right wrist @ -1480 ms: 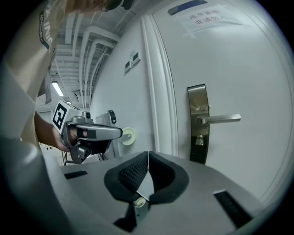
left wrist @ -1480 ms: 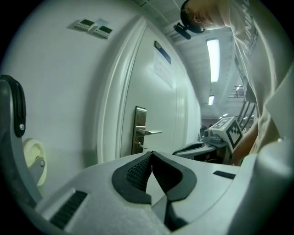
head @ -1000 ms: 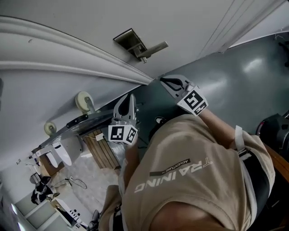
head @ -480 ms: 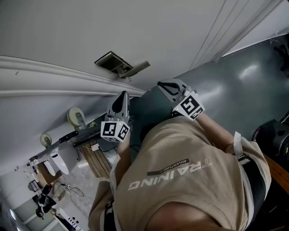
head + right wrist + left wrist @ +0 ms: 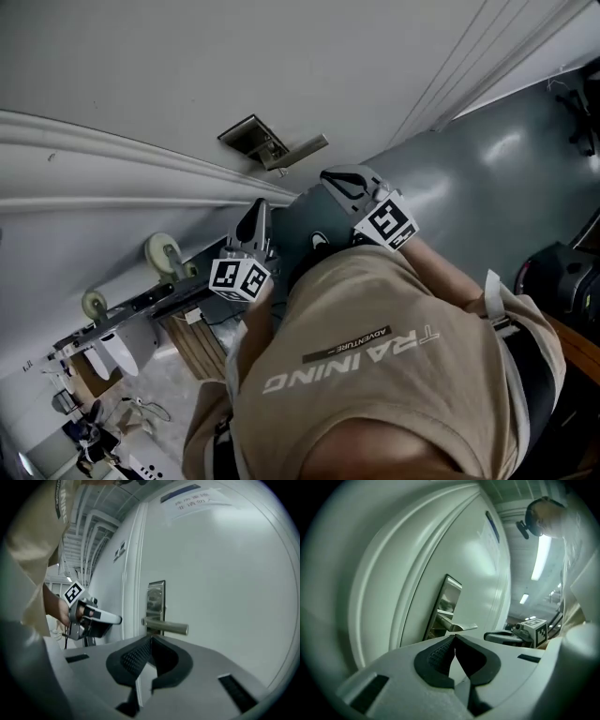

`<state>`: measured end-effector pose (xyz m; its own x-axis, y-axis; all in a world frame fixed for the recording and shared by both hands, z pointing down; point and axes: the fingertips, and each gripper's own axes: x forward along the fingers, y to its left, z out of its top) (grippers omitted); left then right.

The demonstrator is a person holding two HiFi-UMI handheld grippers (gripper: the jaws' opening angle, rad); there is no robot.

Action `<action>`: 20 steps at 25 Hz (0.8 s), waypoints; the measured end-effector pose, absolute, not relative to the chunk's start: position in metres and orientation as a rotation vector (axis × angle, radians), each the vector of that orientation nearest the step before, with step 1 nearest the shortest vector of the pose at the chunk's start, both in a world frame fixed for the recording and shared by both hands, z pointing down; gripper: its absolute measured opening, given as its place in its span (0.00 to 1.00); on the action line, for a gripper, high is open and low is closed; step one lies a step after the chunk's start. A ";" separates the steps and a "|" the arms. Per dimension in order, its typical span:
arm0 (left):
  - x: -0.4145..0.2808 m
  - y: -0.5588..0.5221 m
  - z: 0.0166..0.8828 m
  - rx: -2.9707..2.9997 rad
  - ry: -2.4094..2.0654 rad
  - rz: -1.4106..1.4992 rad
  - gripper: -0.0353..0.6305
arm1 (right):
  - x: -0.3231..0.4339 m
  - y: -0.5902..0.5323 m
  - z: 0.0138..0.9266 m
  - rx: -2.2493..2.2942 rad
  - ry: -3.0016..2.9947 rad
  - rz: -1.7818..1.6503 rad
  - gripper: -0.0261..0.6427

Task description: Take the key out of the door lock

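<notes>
The metal lock plate with its lever handle sits on the white door. No key shows in any view; the plate's lower part is hidden behind the jaws in both gripper views. My left gripper is shut and empty, just short of the lock plate and handle. My right gripper is also shut and empty, a little below the handle and plate. Each gripper appears in the other's view: right gripper, left gripper.
Door frame moulding runs left of the lock. A paper sign hangs high on the door. A wheeled cart and a wooden crate stand at the left, on the grey floor.
Both grippers have come closer to the lever handle and lock plate. The head view shifted. Both stay shut.
</notes>
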<state>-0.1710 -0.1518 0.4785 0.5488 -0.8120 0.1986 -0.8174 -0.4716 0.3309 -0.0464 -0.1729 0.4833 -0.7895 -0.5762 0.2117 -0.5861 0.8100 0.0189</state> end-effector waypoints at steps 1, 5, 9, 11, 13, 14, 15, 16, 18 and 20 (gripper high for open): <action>-0.175 -0.153 0.482 2.354 -1.301 -0.029 0.07 | -0.052 -0.173 0.474 0.918 -2.804 0.062 0.06; -0.180 -0.170 0.487 2.174 -1.189 -0.289 0.07 | -0.058 -0.184 0.468 0.963 -2.776 0.043 0.06; -0.183 -0.176 0.490 2.048 -1.080 -0.473 0.07 | -0.061 -0.185 0.461 1.027 -2.771 0.048 0.06; -0.180 -0.179 0.494 2.008 -1.035 -0.513 0.07 | -0.060 -0.187 0.463 1.048 -2.749 0.061 0.06; -0.175 -0.181 0.495 2.019 -1.006 -0.494 0.07 | -0.065 -0.187 0.461 1.030 -2.742 0.025 0.06; -0.174 -0.182 0.496 2.019 -0.998 -0.490 0.07 | -0.068 -0.187 0.460 1.018 -2.739 -0.004 0.06; -0.175 -0.182 0.498 2.010 -0.992 -0.495 0.07 | -0.071 -0.186 0.458 1.017 -2.735 -0.021 0.06; -0.175 -0.182 0.500 1.993 -0.987 -0.504 0.07 | -0.073 -0.184 0.456 1.023 -2.733 -0.027 0.06; -0.177 -0.183 0.507 1.964 -0.985 -0.515 0.07 | -0.075 -0.182 0.449 1.031 -2.733 -0.043 0.06; -0.179 -0.187 0.511 1.958 -0.991 -0.516 0.07 | -0.077 -0.181 0.443 1.021 -2.724 -0.073 0.06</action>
<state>-0.1788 -0.1872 0.5111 0.5992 -0.8005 0.0162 -0.4451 -0.3162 0.8378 -0.0770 -0.1812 0.4429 -0.7306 -0.6537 0.1974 -0.6422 0.7560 0.1267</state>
